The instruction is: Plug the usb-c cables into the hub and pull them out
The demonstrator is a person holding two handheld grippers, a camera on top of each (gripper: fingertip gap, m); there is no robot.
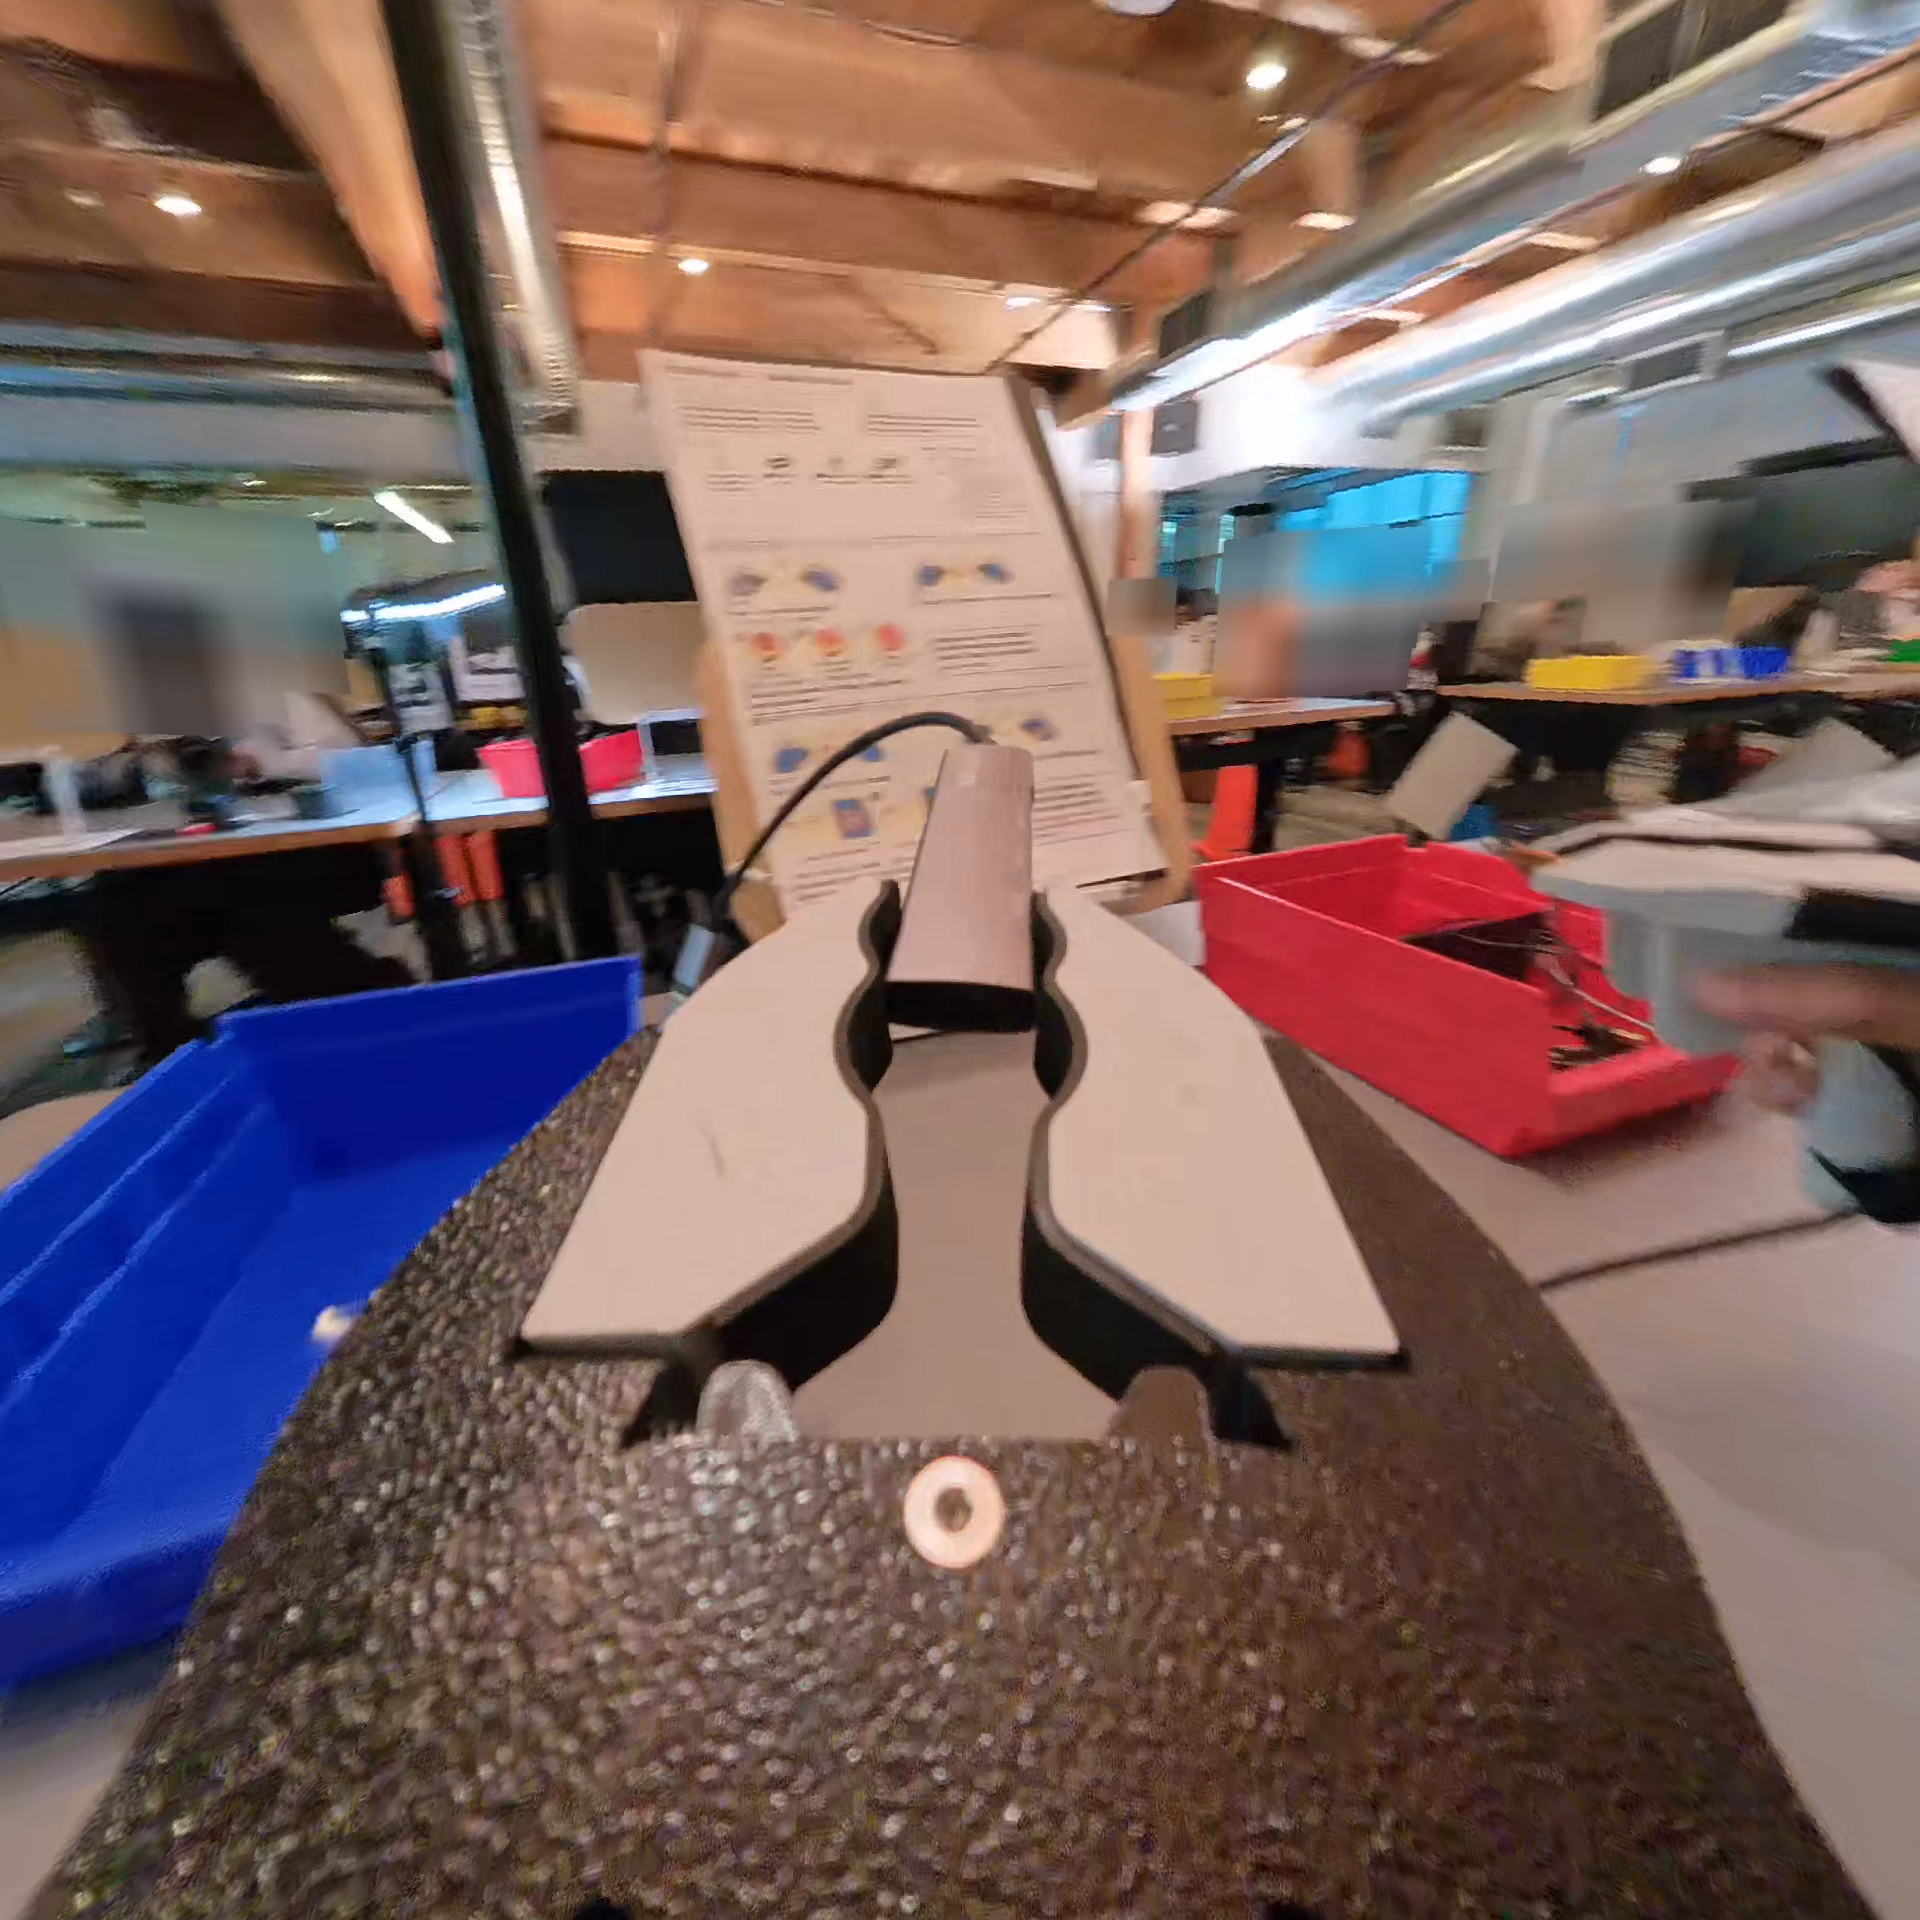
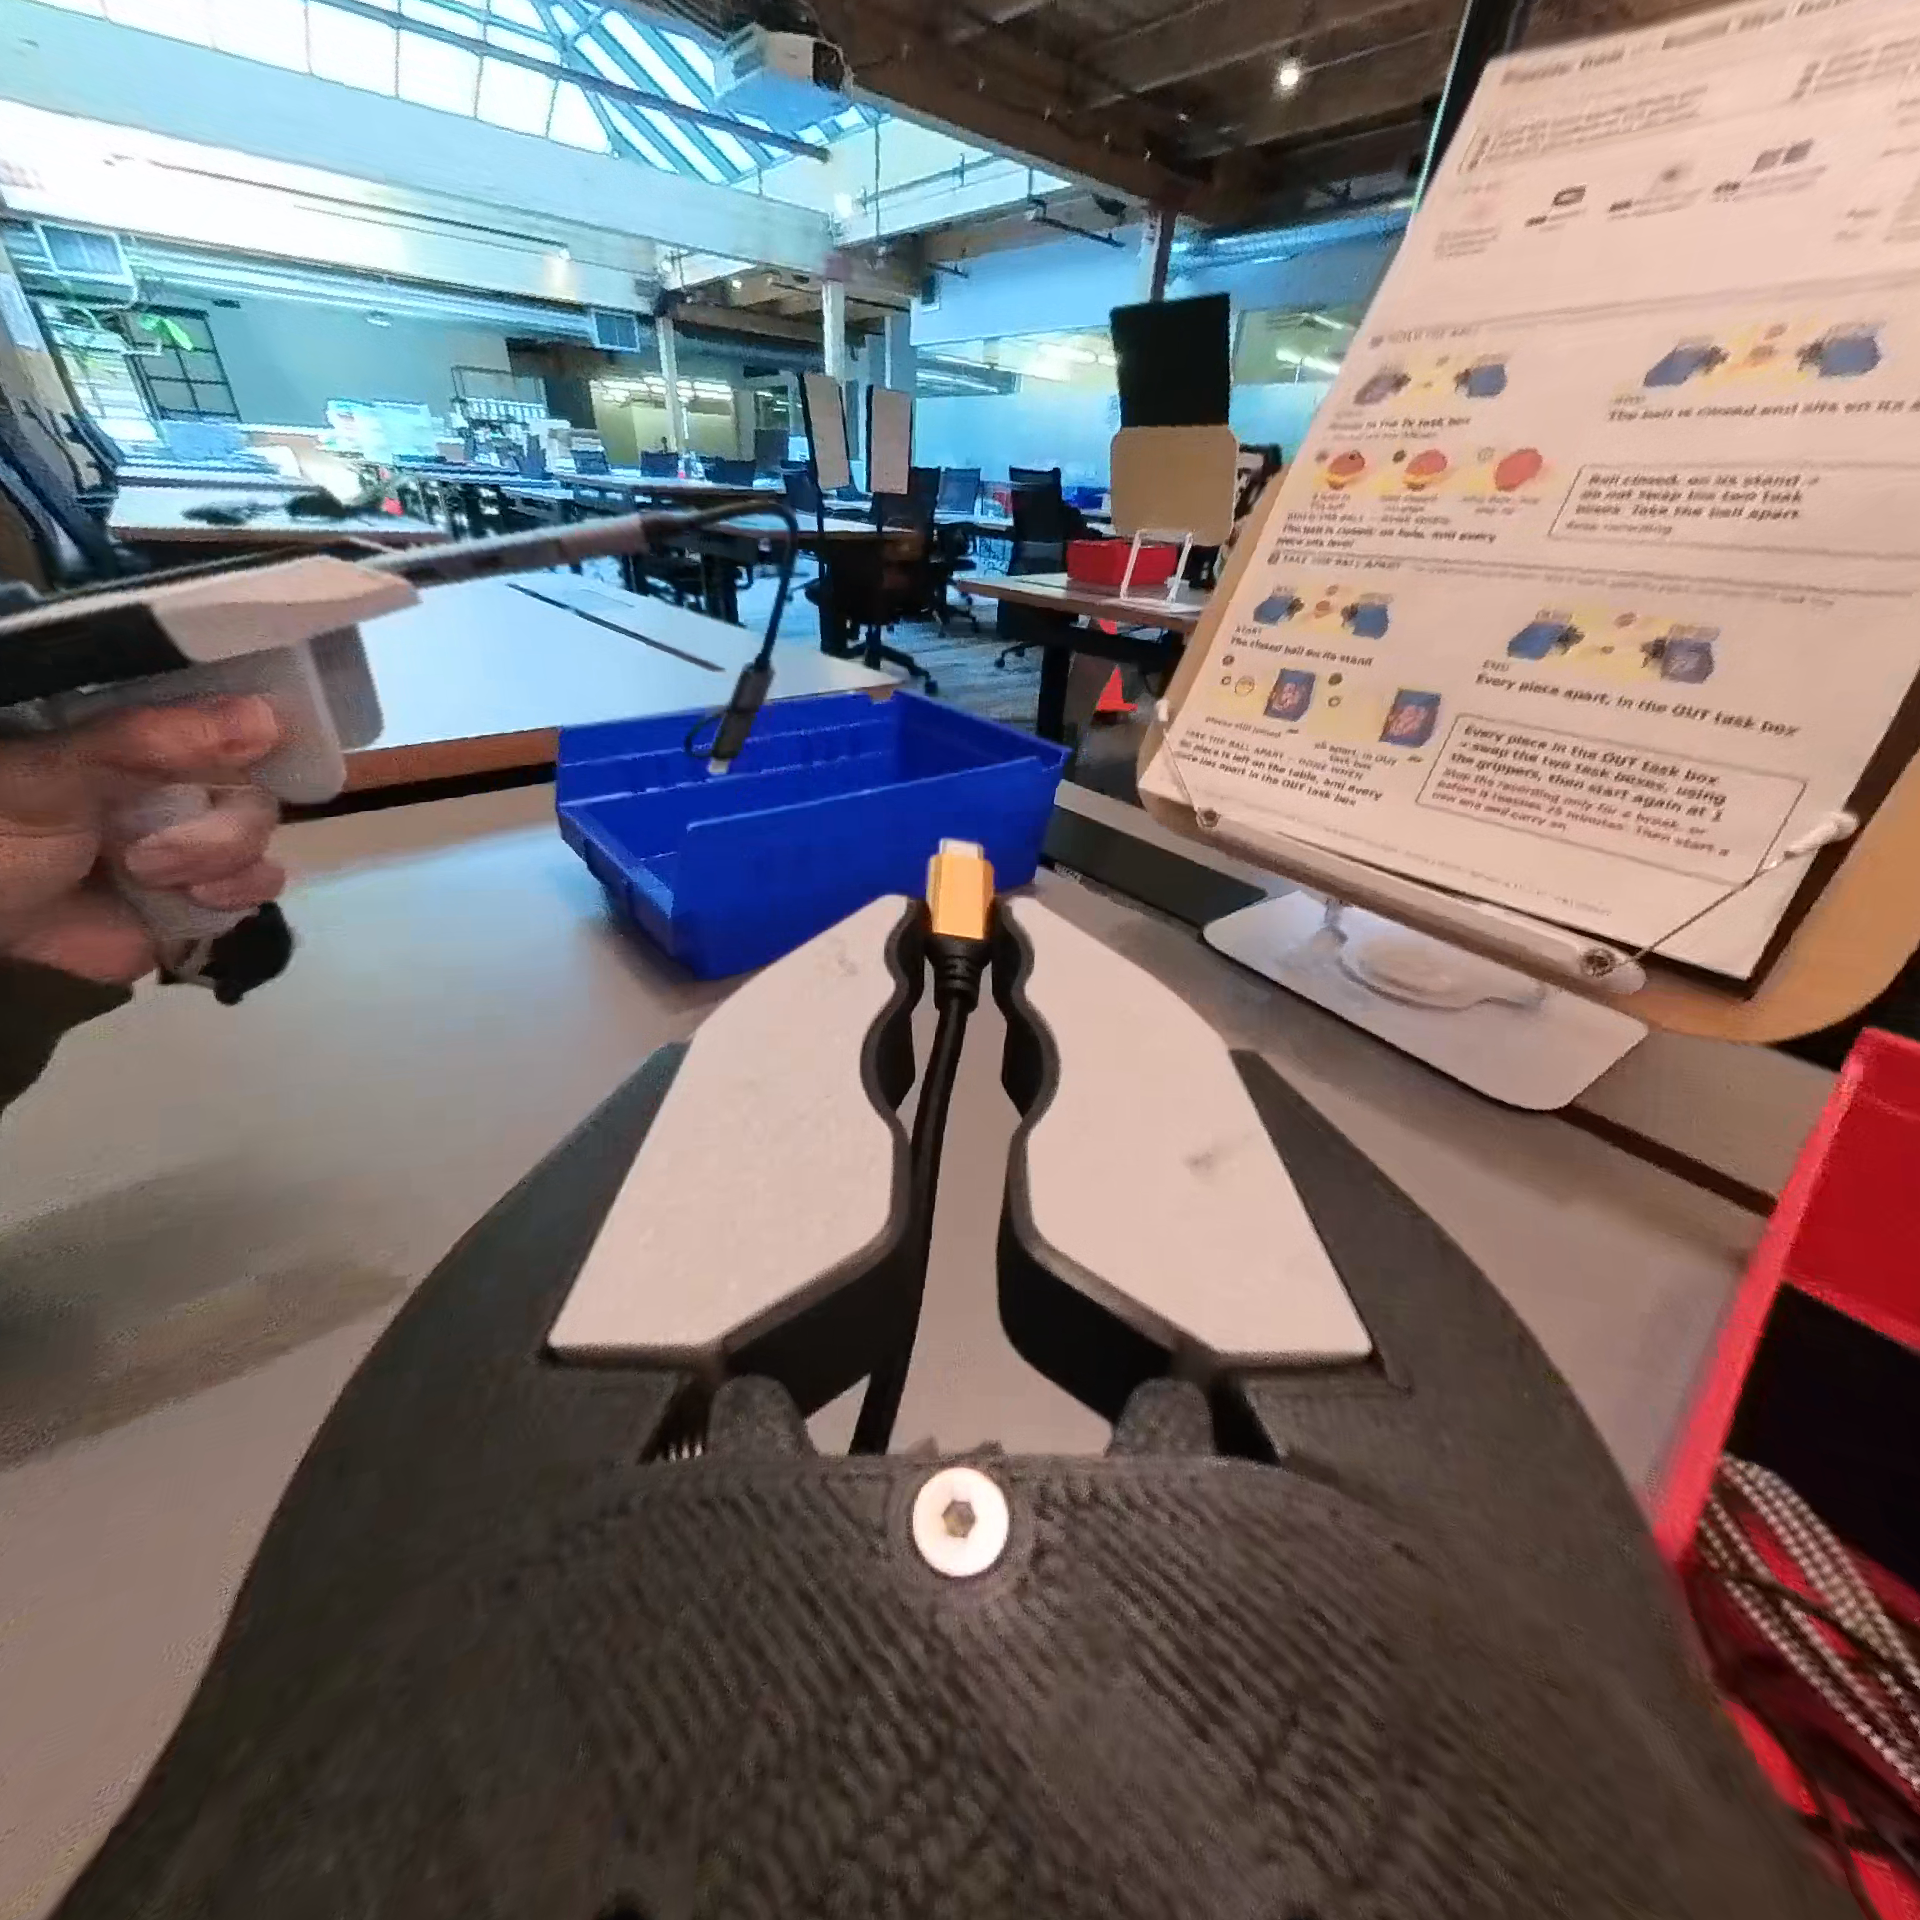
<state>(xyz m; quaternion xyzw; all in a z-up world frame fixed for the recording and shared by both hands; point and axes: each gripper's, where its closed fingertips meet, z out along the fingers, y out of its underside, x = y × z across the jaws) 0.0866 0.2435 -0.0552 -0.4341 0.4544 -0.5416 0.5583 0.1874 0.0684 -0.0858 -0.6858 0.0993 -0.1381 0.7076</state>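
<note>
Nearest: left gripper (image 1: 961, 940) clamped on slim grey metal hub (image 1: 971, 873); right gripper (image 2: 958, 935) pinching black usb-c cable with orange plug (image 2: 960, 896), both above pale grey tabletop (image 2: 416, 1060). Beyond: blue plastic bin (image 2: 810, 821), red plastic bin (image 1: 1382, 966), instruction sheet on wooden stand (image 2: 1538, 520), then open workshop desks (image 2: 582, 644).

I see the hub (image 1: 961, 883), a slim silver-grey bar. It sticks up and forward, lifted off the table. Its near end looks dark, but that part is a bit blurry, so I cannot see any ports. A thin black lead (image 1: 831, 784) curves out of its far end and hangs down to a small plug (image 2: 740, 717) over a blue bin. The usb-c cable (image 2: 935, 1122) is black with an orange plug (image 2: 960, 883) and a shiny metal tip, pointing forward, plugged into nothing.
</note>
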